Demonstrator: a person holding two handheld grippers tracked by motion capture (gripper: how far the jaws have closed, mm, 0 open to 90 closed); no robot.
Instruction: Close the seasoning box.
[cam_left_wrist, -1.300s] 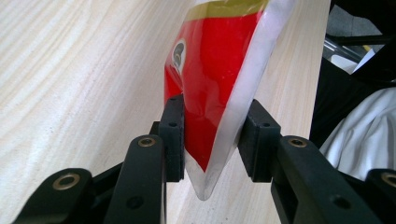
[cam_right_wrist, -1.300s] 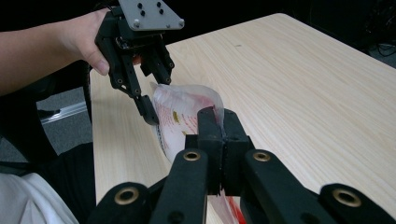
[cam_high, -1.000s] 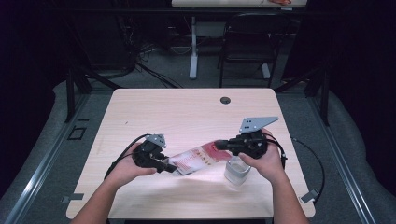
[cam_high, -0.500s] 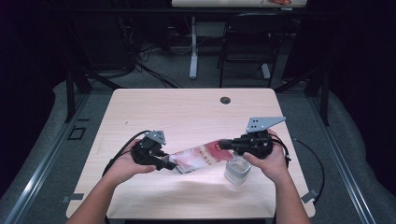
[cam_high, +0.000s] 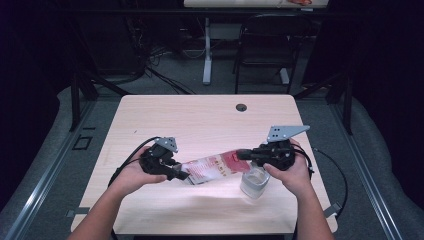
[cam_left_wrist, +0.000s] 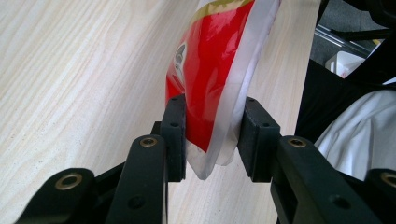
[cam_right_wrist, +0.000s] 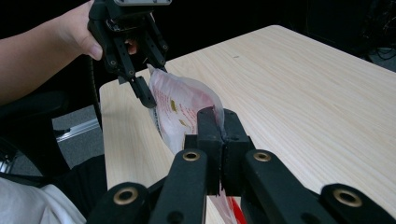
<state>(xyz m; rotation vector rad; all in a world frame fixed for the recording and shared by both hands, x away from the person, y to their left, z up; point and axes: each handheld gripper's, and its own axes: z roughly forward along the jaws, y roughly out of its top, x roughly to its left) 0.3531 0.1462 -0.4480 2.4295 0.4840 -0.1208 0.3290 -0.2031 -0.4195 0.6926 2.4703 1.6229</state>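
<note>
The red-and-white pouch (cam_high: 212, 167) is held off the table (cam_high: 200, 120) between the two grippers, spanning from one to the other near the table's front half. The left gripper (cam_high: 179, 175) clamps one end of the pouch; in the left gripper view its pads (cam_left_wrist: 176, 135) press both faces of the pouch (cam_left_wrist: 212, 88), which bulges between them. The right gripper (cam_high: 242, 154) is closed tightly on the opposite end; in the right gripper view its jaws meet on a thin edge of the pouch (cam_right_wrist: 180, 109), with a red corner hanging below them.

A clear plastic cup (cam_high: 254, 182) stands upright on the table directly beneath the right hand (cam_high: 290, 172), just beside the pouch's right end and below it. A round dark grommet (cam_high: 241, 107) sits near the table's far edge, well apart from the work. Beyond the table stand a chair (cam_high: 265, 47) and a white table leg (cam_high: 207, 55). Cables (cam_high: 327, 165) trail from each gripper across the tabletop.
</note>
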